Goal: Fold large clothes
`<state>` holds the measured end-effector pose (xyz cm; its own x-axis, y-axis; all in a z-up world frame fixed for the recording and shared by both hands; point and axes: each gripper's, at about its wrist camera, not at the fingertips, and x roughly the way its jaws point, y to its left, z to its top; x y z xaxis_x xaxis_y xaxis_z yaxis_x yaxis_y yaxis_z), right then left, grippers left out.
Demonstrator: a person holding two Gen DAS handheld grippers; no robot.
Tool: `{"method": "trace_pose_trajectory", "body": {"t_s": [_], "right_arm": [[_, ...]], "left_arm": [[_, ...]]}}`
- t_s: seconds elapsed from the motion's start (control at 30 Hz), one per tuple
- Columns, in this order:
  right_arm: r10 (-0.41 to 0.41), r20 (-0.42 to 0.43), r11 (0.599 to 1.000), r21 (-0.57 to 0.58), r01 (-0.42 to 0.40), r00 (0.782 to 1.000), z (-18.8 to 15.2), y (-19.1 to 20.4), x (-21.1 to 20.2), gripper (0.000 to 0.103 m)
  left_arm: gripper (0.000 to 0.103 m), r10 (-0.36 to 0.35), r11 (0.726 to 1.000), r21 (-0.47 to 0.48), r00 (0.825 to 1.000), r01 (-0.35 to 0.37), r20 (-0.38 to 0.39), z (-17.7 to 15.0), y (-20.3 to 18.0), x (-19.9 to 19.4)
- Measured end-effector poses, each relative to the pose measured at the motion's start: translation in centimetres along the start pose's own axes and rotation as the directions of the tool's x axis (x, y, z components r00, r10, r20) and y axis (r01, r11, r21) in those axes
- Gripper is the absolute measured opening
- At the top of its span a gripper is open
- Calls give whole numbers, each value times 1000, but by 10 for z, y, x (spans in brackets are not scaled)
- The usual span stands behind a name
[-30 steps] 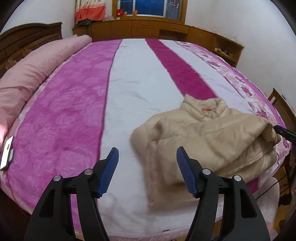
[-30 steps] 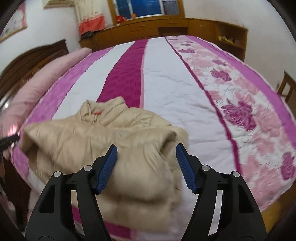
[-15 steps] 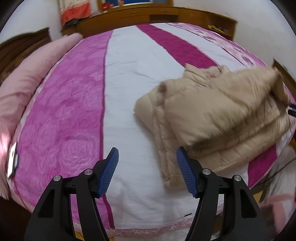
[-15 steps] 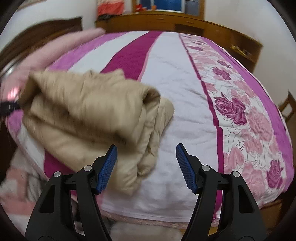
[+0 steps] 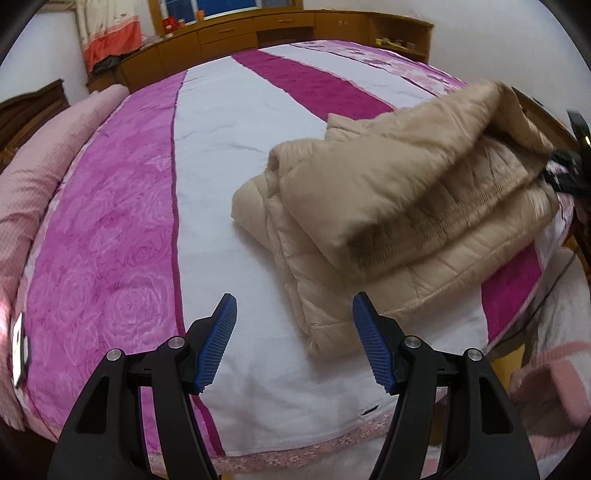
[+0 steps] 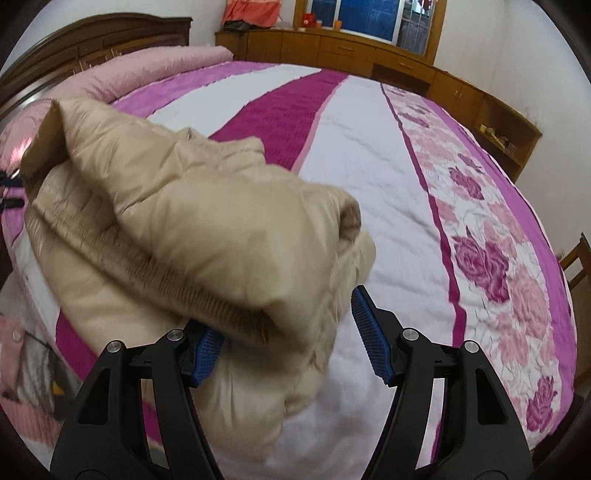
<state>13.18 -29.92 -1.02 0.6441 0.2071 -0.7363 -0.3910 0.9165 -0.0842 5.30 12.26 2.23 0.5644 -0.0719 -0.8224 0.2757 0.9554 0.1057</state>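
At the bottom of each view the tongs stand wide. The left gripper holds nothing. The right gripper has come lower, so the beige padded jacket now bulges between its fingers, not yet pinched. The jacket lies folded near the bed edge; I think a grip is near.

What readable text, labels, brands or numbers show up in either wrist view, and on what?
No legible text in either view.
Jacket: no label or tag visible.
Phone-like object at the bed's edge: too small to read.
Red items on the window ledge: too blurred to read.
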Motion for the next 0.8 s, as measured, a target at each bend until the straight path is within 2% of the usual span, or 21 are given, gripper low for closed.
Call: {"method": "trace_pose_trajectory", "body": {"t_s": [0.17, 0.3, 0.43, 0.57, 0.7, 0.8], "right_arm": [[-6, 44, 999, 43, 5, 999, 18, -4, 7, 66], [12, 95, 993, 113, -23, 995, 35, -12, 6, 66], [37, 112, 975, 214, -61, 993, 53, -26, 14, 66], [41, 94, 947, 314, -68, 995, 64, -36, 30, 66], [-11, 25, 928, 372, 1, 1000, 70, -38, 55, 66], [-18, -36, 901, 433, 32, 999, 69, -43, 75, 66]], "left_arm": [[64, 14, 997, 76, 1000, -15, 15, 20, -12, 18], [64, 11, 996, 88, 997, -17, 72, 46, -16, 28], [64, -19, 1000, 3, 991, 18, 136, 75, -6, 37], [64, 5, 993, -121, 986, 15, 165, 96, 5, 54], [64, 33, 965, -264, 989, 7, 146, 108, 19, 81], [65, 77, 944, -326, 993, -43, 93, 110, 27, 104]]}}
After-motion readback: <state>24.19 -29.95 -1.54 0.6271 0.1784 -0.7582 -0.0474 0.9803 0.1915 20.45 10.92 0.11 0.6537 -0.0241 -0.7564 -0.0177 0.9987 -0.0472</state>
